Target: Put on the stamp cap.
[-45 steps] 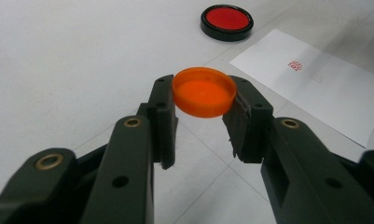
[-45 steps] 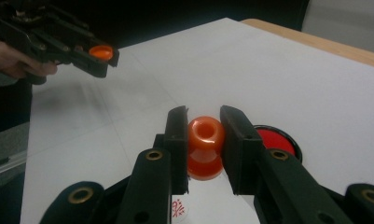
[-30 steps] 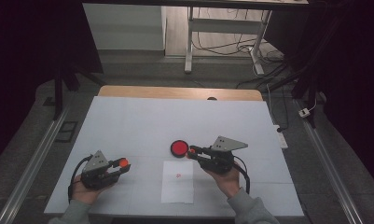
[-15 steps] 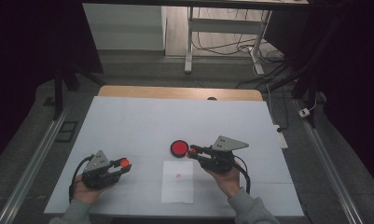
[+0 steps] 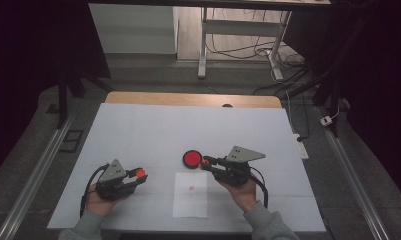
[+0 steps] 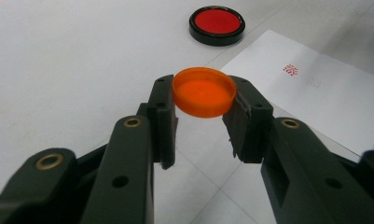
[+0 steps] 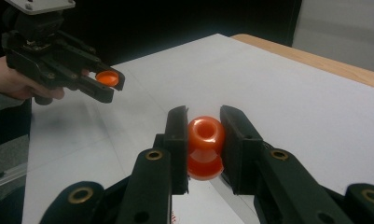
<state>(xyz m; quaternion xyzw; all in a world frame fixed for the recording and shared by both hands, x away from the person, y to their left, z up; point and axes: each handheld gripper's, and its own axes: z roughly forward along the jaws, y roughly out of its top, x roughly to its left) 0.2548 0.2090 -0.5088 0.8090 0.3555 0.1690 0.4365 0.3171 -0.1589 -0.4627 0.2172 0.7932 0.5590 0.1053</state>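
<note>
Nothing has shifted since the earlier frames: both your hands sit where they were, and the ink pad and paper lie unmoved. Your left gripper (image 5: 136, 176) is clamped on the orange cap (image 6: 204, 91), its open side facing up, held off the table at the near left. Your right gripper (image 5: 206, 162) is clenched on the orange stamp (image 7: 204, 147), gripped by its narrow waist, just right of the round ink pad (image 5: 192, 159) and beyond the sheet of paper (image 5: 190, 195), which already carries a small red mark (image 5: 190, 188). Judging from that mark, the stamping looks done and the cap likely goes back on the stamp. What matters then is this: the cap lies well to the left of the stamp, with the paper between your hands, so the two must come together across it. The stamp's long axis looks roughly level along your right gripper, while the cap's opening faces up, so you would need to turn one wrist until opening and stamp end face each other.
</note>
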